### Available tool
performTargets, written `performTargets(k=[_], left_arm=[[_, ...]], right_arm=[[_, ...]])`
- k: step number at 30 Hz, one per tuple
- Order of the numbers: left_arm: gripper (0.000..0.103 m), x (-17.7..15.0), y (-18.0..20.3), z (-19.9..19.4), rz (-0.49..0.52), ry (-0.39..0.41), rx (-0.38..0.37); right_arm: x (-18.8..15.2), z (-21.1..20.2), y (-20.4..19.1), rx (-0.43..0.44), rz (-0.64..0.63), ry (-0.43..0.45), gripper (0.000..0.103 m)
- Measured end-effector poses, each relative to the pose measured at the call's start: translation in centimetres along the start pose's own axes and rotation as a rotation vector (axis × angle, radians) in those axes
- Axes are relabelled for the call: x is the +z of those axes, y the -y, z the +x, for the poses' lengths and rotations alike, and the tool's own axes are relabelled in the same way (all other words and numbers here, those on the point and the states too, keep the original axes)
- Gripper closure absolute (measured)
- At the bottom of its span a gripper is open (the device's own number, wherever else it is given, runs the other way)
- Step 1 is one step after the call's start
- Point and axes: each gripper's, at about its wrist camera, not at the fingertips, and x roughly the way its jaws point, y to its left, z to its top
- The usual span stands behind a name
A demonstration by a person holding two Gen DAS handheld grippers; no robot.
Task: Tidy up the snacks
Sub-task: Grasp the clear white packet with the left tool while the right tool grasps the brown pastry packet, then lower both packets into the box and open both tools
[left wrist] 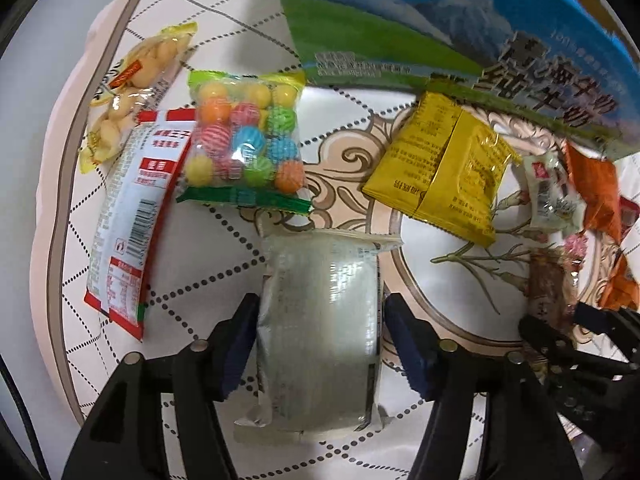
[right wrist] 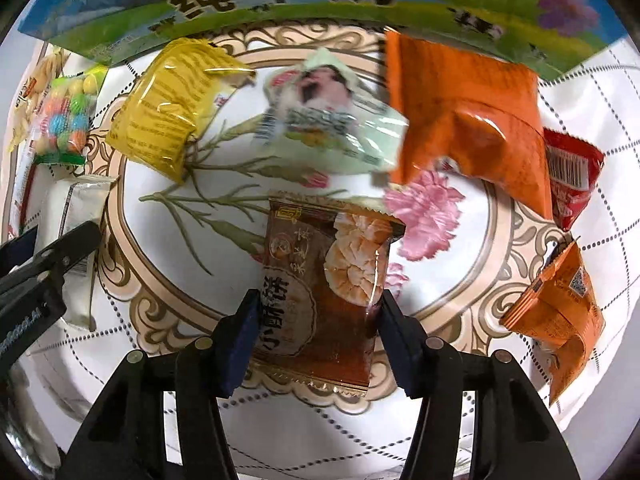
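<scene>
Glossy plastic film: silver packet (left wrist: 320, 336), brown packet (right wrist: 324, 300), orange bag (right wrist: 468, 120). Printed cardboard box (right wrist: 280, 4). Smooth patterned cloth (right wrist: 580, 92).
</scene>
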Motion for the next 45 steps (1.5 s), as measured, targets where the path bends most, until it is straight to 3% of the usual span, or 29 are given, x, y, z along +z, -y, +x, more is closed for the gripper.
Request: performTargets(k=[4,5,10,12,19,24,28,32,35,40,45], left_arm=[[0.039,0.1,1.1,0.7,0.039,0.014,0.059],[0.046,0.1,1.4,0.8,0.046,0.023,0.066],[0.047,-0.4,2.2,0.3,0.059,0.057,0.081],[0.047,-1.0,2.1,-0.3,0.054,0.072,0.084],[0.047,-4.0,1.1,-4.9,0.007,0.129,-0.016],[0.047,-2.1,0.7,-10.4,0.001,0.234,-0.082],[0.047,1.5,2.4,-14.5,0.01,0.302,-0.121],[0.047,5.2,1.8,-16.9,0.006,0.323,-0.153],[0.046,8.5,1.9,-17.5,0.01,0.339,-0.129],[0.046,15.0,1.9,-16.3,-0.002,0.263,-0.15],[0.046,19.9,2.4,-13.3,0.008,0.119,-0.166]], right_arm=[[0.1,-0.5,2.6,0.034,0.075,0.007,0.039],[0.3,-0.5,2.6,0.024,0.103,0.024,0.038],[0.1,-0.7,2.5,0.006,0.114,0.07,0.043],[-1.8,-0.7,2.3,0.005,0.096,0.089,0.043],[-7.0,-3.6,2.4,0.107,0.09,0.142,0.043],[-7.9,-9.1,2.5,0.182,0.07,0.235,0.043],[-5.3,-14.3,2.6,0.224,0.06,0.325,0.043],[-2.5,-19.0,2.1,0.243,0.053,0.403,0.043],[0.3,-20.8,2.1,0.244,0.061,0.441,0.043],[6.8,-20.4,2.1,0.243,0.085,0.43,0.043],[11.9,-17.5,1.9,0.243,0.1,0.356,0.043]])
